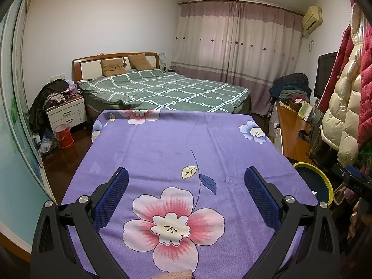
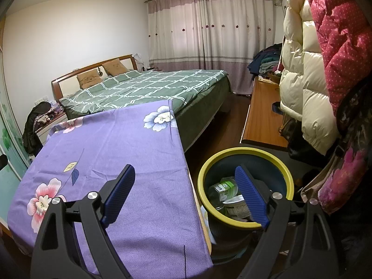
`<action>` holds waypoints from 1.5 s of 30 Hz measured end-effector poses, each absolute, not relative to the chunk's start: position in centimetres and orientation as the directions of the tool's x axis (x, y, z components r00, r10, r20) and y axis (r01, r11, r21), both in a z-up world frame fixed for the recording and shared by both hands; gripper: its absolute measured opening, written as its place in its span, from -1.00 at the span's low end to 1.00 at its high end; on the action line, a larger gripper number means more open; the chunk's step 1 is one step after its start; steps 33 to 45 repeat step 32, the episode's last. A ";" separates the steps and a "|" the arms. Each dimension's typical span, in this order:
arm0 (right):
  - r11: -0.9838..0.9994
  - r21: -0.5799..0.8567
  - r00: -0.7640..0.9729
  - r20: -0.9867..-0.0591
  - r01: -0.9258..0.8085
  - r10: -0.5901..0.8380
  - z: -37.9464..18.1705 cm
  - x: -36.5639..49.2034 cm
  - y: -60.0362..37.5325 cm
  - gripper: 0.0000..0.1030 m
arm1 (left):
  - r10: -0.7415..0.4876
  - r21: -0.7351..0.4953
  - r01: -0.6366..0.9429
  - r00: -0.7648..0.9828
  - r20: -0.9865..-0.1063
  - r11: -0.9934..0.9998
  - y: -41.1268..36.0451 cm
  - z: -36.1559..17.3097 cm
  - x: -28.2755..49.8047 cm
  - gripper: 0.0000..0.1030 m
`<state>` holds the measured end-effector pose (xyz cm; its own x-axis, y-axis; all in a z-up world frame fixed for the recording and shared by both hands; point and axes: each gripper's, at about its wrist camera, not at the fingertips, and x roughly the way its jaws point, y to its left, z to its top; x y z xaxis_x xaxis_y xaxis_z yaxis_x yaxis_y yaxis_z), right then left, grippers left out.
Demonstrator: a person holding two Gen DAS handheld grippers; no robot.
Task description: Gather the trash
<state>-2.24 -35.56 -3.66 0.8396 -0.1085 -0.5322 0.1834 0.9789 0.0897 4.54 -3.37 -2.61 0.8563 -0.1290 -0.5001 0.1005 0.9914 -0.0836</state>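
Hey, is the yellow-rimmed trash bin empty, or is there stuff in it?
Not empty: the bin holds a plastic bottle and a white container.

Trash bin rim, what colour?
Yellow rim on a dark blue trash bin; clearest in the right wrist view.

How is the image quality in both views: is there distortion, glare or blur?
Left wrist view: strong fisheye bending, dark corners, the curtain glows softly, the tablecloth is sharp. Right wrist view: same bending, glare on the cream jacket, the bin interior is shadowed.
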 end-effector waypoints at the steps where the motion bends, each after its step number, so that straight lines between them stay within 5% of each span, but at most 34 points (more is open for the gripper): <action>1: 0.979 0.090 0.840 -0.532 0.183 -0.108 -3.7 -2.3 -35.5 0.62 | -0.130 -0.083 0.102 0.856 -0.501 0.991 -3.4 -2.6 4.6 0.91; 45: 0.987 0.104 0.839 -0.543 0.123 -0.048 -3.9 0.2 -34.8 0.73 | -0.116 -0.060 0.100 0.823 -0.556 0.993 -2.4 -3.2 10.5 0.91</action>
